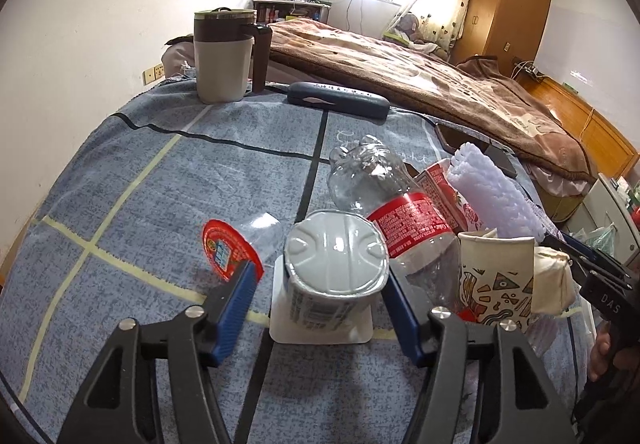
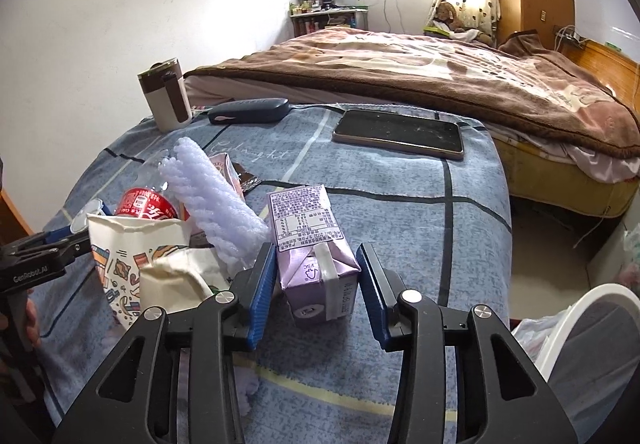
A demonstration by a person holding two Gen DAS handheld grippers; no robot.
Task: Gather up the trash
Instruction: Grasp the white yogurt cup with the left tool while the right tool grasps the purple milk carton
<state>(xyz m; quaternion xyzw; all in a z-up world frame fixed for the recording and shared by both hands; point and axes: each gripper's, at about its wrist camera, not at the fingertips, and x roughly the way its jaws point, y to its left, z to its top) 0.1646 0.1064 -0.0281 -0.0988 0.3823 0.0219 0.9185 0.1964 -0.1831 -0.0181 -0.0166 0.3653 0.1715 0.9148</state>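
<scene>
A white yogurt cup [image 1: 332,276] stands upside down on the blue checked cloth, between the open fingers of my left gripper [image 1: 320,284]. Beside it lie a red foil lid [image 1: 226,248], a clear cola bottle [image 1: 392,212], a patterned paper cup [image 1: 496,276], a red carton [image 1: 444,192] and white foam netting [image 1: 492,192]. My right gripper [image 2: 316,280] is open around a purple milk carton [image 2: 312,244], its pads close to both sides. The paper cup [image 2: 124,248], the bottle [image 2: 144,202] and the foam netting [image 2: 212,200] show at the left of the right wrist view.
A brown and white mug [image 1: 224,52], a dark glasses case [image 1: 340,100] and a phone [image 2: 400,134] lie at the table's far side. A bed with a brown blanket [image 2: 420,68] stands behind. A white bin with a plastic bag [image 2: 576,324] sits low right.
</scene>
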